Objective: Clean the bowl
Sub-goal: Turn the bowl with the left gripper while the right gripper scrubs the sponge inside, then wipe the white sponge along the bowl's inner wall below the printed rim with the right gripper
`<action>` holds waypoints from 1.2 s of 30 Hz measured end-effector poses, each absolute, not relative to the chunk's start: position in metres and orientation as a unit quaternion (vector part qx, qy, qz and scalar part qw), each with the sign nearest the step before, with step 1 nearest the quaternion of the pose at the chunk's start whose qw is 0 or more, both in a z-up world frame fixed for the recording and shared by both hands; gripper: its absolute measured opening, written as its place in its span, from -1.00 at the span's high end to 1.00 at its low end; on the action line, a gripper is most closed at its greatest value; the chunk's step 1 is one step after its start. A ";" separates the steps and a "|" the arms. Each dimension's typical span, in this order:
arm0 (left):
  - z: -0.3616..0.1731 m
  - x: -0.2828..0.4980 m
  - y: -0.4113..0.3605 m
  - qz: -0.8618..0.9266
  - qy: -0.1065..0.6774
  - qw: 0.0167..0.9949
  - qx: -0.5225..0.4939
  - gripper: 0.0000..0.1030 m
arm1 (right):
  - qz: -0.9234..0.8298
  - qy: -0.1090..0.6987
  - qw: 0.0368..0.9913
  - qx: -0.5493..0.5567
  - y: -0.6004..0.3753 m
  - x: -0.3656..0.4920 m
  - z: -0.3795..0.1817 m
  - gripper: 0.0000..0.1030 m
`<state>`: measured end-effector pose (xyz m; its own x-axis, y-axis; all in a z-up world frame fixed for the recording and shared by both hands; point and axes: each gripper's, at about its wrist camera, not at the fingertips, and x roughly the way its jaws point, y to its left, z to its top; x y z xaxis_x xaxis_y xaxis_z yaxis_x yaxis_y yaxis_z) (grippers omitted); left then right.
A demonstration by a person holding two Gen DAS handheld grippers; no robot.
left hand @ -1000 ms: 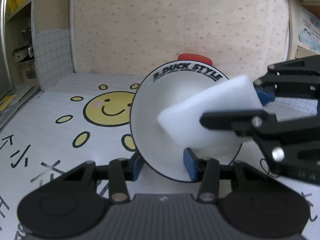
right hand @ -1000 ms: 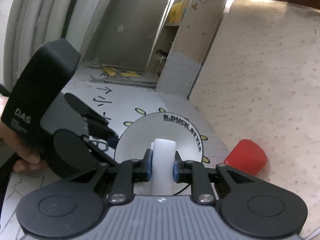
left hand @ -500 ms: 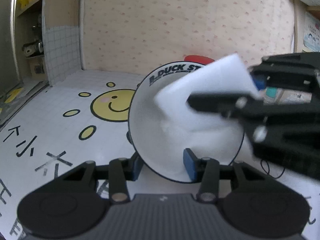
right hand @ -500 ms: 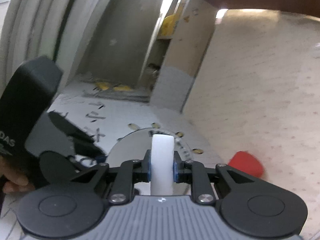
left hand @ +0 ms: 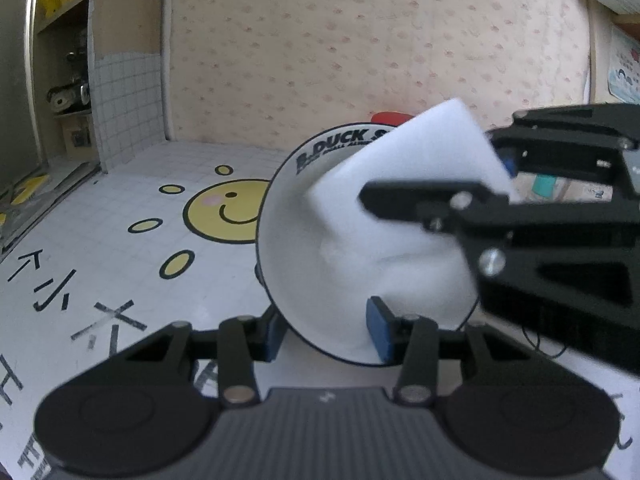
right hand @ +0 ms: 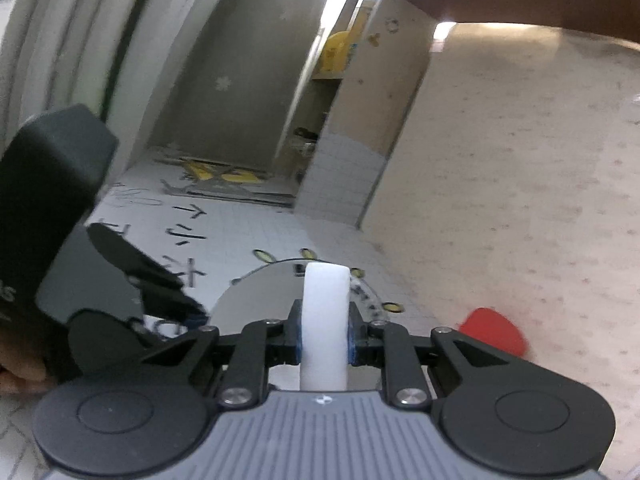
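White gridded table [left hand: 132, 200] bore yellow sun print [left hand: 224, 212]; speckled wallpaper [left hand: 360, 48] behind. Your left gripper [left hand: 324, 332] clamped bowl [left hand: 304, 264] rim; right gripper [right hand: 323, 340] pinched sponge [right hand: 324, 312].

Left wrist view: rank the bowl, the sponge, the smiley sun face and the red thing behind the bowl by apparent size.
1. Bowl
2. Sponge, though it sits nearer the camera and the right gripper covers part
3. Smiley sun face, partly hidden by the bowl
4. Red thing, mostly hidden, true size unclear
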<state>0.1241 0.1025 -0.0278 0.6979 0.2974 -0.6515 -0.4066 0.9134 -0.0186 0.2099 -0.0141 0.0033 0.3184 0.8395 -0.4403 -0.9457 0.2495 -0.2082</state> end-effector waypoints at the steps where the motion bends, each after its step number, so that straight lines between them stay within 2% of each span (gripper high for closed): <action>1: -0.028 0.124 0.102 0.192 0.339 0.918 -0.078 0.20 | 0.578 0.126 0.776 -0.219 -0.014 0.210 0.003 0.66; 7: -0.028 0.126 0.106 0.188 0.345 0.917 -0.069 0.18 | 0.573 0.147 0.775 -0.222 -0.013 0.214 0.000 0.65; 10: -0.027 0.128 0.109 0.185 0.352 0.915 -0.060 0.06 | 0.572 0.159 0.774 -0.219 -0.015 0.216 -0.001 0.65; 12: -0.028 0.129 0.113 0.183 0.356 0.914 -0.058 -0.11 | 0.571 0.165 0.774 -0.217 -0.014 0.217 -0.002 0.65; 17: -0.027 0.131 0.116 0.175 0.359 0.915 -0.054 -0.18 | 0.566 0.164 0.776 -0.224 -0.016 0.216 -0.001 0.64; 25: -0.032 0.126 0.114 0.184 0.342 0.919 -0.063 -0.08 | 0.554 0.132 0.791 -0.224 -0.012 0.209 -0.001 0.65; 36: -0.030 0.123 0.116 0.199 0.337 0.917 -0.073 0.03 | 0.571 0.174 0.779 -0.191 -0.003 0.213 -0.002 0.66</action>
